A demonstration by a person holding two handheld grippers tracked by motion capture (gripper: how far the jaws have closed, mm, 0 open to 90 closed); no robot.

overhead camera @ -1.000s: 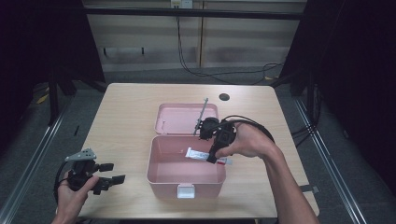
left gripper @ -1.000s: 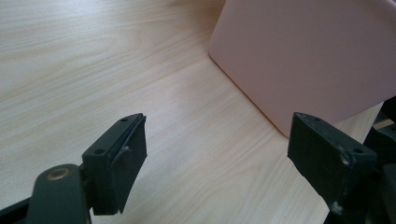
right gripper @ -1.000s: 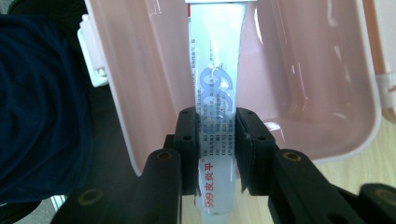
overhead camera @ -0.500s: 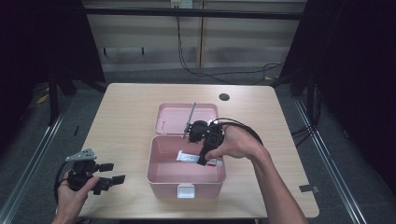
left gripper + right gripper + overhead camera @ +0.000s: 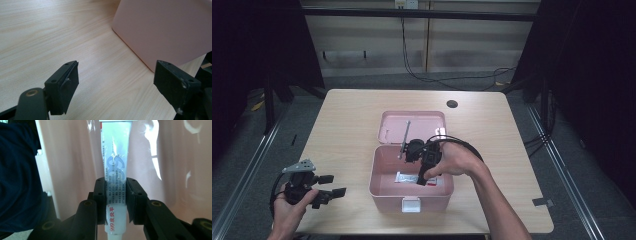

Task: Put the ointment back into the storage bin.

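Right gripper view: slim white tube, blue-and-red print.

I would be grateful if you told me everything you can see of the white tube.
The white tube looks like soft, glossy plastic, flattened, printed with a blue 999 and small text in blue and red. The right gripper is shut on it near one end, jaws on both flat sides. It hangs inside the open pink box.
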